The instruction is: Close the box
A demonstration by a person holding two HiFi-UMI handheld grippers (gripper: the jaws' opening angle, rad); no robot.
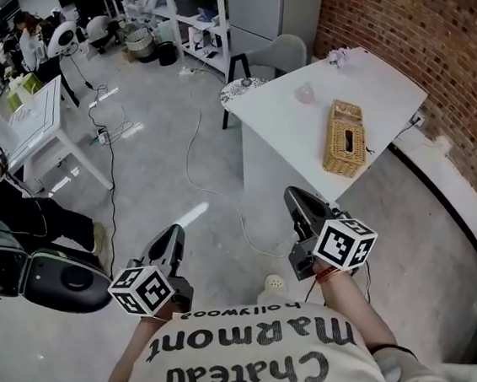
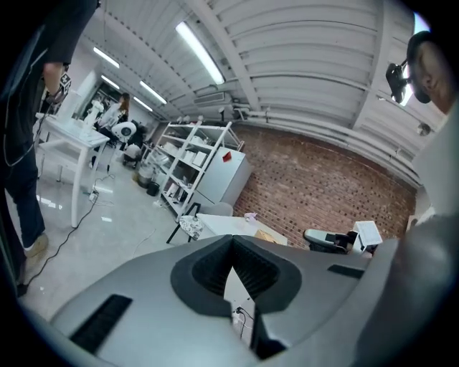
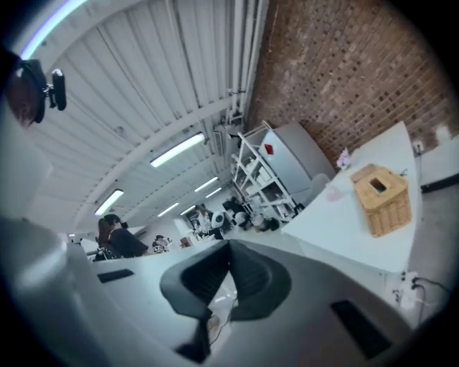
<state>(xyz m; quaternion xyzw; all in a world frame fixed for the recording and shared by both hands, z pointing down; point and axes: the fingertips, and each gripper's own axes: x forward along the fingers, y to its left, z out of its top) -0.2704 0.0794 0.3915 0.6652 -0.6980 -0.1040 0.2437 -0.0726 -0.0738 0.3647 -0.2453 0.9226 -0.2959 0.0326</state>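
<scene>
While the wicker box (image 1: pixel 346 139) lies on the white worktop (image 1: pixel 272 113) beside the brick wall (image 1: pixel 455 65), the left hand-held gripper (image 1: pixel 173 232) and right hand-held gripper (image 1: pixel 295 199) hover well apart from it above the floor (image 1: pixel 165 161), each with its jaws pressed together and empty.

Head camera looks steeply down from behind the fingers (image 1: pixel 300 206); each gripper camera sits close behind its own (roughly level), sharing the bench (image 1: pixel 283 127) beyond them.
</scene>
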